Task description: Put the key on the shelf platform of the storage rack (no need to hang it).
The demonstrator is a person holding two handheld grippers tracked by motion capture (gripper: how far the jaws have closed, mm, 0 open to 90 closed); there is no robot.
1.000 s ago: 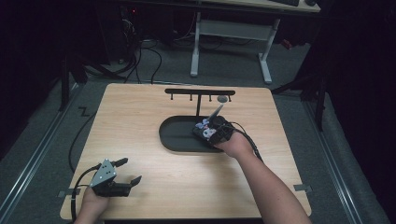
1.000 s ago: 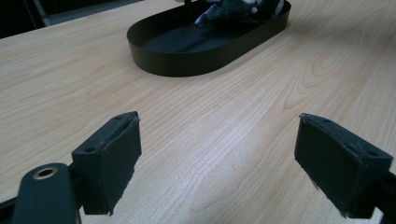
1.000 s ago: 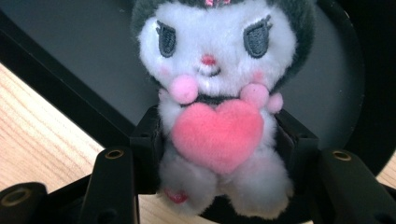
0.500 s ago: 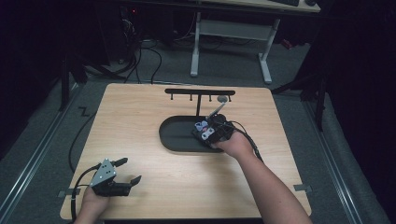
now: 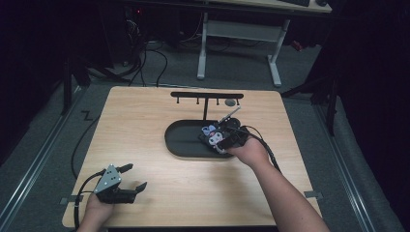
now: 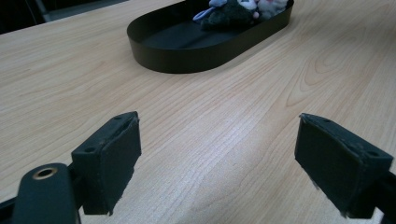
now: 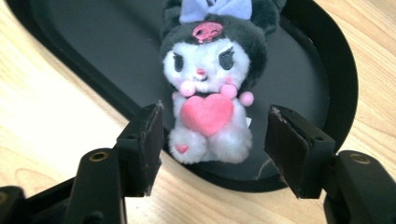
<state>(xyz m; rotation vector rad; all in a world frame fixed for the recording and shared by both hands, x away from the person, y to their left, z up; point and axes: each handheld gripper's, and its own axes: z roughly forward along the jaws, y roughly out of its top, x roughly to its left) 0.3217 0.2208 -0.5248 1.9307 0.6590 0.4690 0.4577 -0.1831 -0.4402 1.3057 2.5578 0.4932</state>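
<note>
on my high view i see the light wooden counter (image 5: 159, 121) with a black oval metal tray (image 5: 186, 140) near its middle. a small plush doll with a black hood, white face, lilac bow and pink heart (image 7: 212, 88) lies inside the tray at its right end. in my right gripper view the doll's feet are close to the tray's near wall.

my right hand-held gripper (image 7: 215, 149) sits over that end of the tray with its jaws parted wide. one pad stands on each side of the doll's lower body, and i can see a gap between each pad and the plush, so it grips nothing. from above, the right hand (image 5: 249, 152) reaches in from the lower right, with the gripper's cable looping beside the wrist.

my left hand-held gripper (image 5: 130, 176) is near the counter's front left corner, well apart from the tray. its jaws are spread wide with only bare wood between them. in my left gripper view the tray lies farther off, and the doll (image 6: 229, 11) shows at its far end.

behind the tray stands a black rack with a flat top bar and small hooks (image 5: 207, 96) on a single post. a thin pale rod (image 5: 229, 115) leans near the post; i cannot tell what it is.
</note>
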